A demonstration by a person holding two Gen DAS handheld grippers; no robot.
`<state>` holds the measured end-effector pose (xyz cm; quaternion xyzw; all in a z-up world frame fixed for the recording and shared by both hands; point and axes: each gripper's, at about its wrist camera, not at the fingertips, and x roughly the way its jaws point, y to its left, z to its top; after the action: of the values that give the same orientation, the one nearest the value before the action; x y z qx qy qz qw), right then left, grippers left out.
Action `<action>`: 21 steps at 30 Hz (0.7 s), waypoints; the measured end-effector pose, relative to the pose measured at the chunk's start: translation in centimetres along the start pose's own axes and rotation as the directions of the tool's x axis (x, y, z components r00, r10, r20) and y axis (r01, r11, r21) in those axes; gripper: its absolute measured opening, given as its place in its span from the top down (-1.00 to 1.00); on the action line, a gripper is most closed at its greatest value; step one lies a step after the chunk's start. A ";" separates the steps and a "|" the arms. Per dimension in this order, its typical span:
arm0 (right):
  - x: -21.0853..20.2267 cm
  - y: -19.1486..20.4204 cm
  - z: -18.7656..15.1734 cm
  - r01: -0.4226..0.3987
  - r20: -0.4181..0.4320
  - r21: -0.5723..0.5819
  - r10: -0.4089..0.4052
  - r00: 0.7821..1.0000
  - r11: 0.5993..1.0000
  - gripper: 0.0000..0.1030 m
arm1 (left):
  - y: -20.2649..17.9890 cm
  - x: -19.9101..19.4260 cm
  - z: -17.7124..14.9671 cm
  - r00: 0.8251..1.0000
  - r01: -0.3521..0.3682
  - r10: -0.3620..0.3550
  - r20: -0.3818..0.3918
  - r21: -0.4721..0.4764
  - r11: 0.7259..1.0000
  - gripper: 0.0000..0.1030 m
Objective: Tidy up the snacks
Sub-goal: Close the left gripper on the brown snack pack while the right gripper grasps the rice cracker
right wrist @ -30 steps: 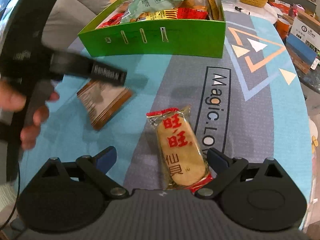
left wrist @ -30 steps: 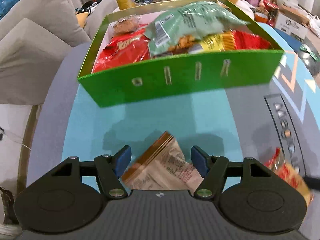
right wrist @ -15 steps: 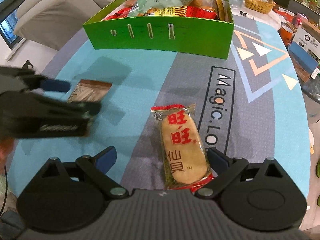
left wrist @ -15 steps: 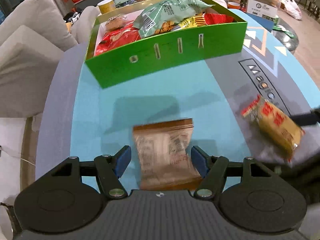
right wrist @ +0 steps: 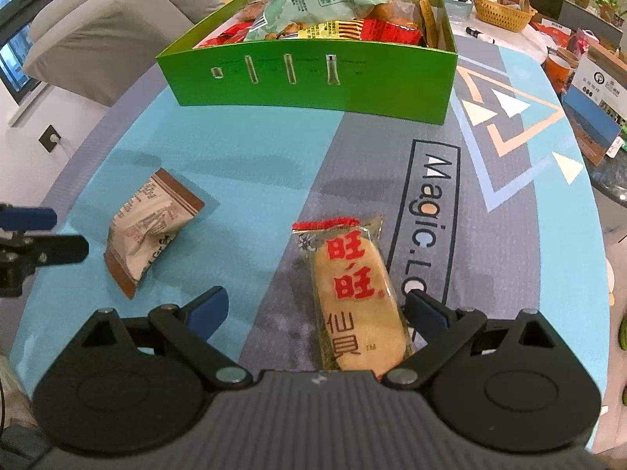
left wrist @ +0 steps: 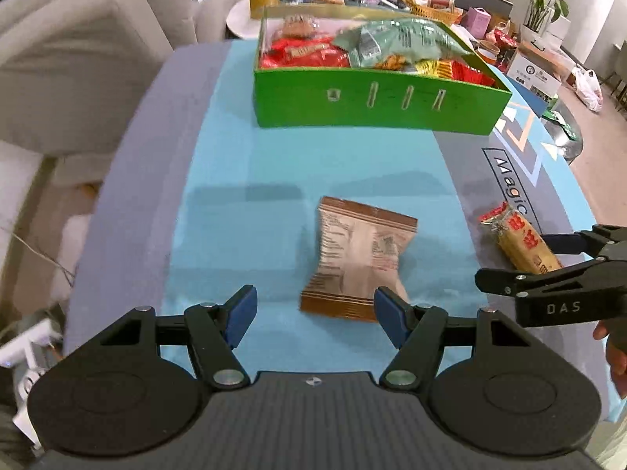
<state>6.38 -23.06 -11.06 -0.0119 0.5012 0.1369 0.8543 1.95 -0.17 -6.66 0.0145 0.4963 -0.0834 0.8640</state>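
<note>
A brown-edged snack packet [left wrist: 358, 260] lies on the blue mat just ahead of my open left gripper [left wrist: 315, 313], its near end by the right finger; it also shows in the right wrist view [right wrist: 151, 229]. A red-and-yellow rice cracker packet [right wrist: 354, 297] lies between the jaws of my open right gripper [right wrist: 315, 311], nearer the right finger; it also shows in the left wrist view [left wrist: 521, 241]. A green box [right wrist: 313, 84] full of snack bags stands at the far side of the table, also in the left wrist view [left wrist: 372, 98]. Both grippers are empty.
The round table carries a blue and grey mat [right wrist: 431, 211]. Grey sofa cushions [left wrist: 78, 58] stand left of the table. A cluttered side table with a wicker basket [right wrist: 501, 9] and boxes [right wrist: 595, 90] lies behind and to the right.
My left gripper has pulled back and swung, so the brown packet now lies farther ahead of the jaws. The right gripper has barely moved over the rice cracker packet.
</note>
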 end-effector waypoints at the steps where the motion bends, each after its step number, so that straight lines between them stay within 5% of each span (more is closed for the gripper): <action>1: 0.0 -0.1 0.0 0.007 0.001 0.005 -0.007 1.000 1.000 -0.78 | -0.3 0.3 0.0 1.000 0.011 -0.011 -0.001 0.005 1.000 -0.23; 8: -0.3 -1.0 -0.4 0.012 0.014 0.069 -0.013 1.000 0.998 -0.77 | -2.8 2.1 0.5 1.000 -0.007 0.008 -0.004 0.100 0.995 -0.30; 21: -0.1 -0.6 -0.3 0.047 0.022 0.054 -0.048 0.999 0.997 -0.77 | -2.6 4.2 0.8 0.999 -0.013 0.016 -0.048 0.058 0.998 -0.30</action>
<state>6.29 -23.72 -11.20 0.0009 0.4944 0.1032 0.8631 4.31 -3.35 -9.68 0.0450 0.5146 -0.0912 0.8514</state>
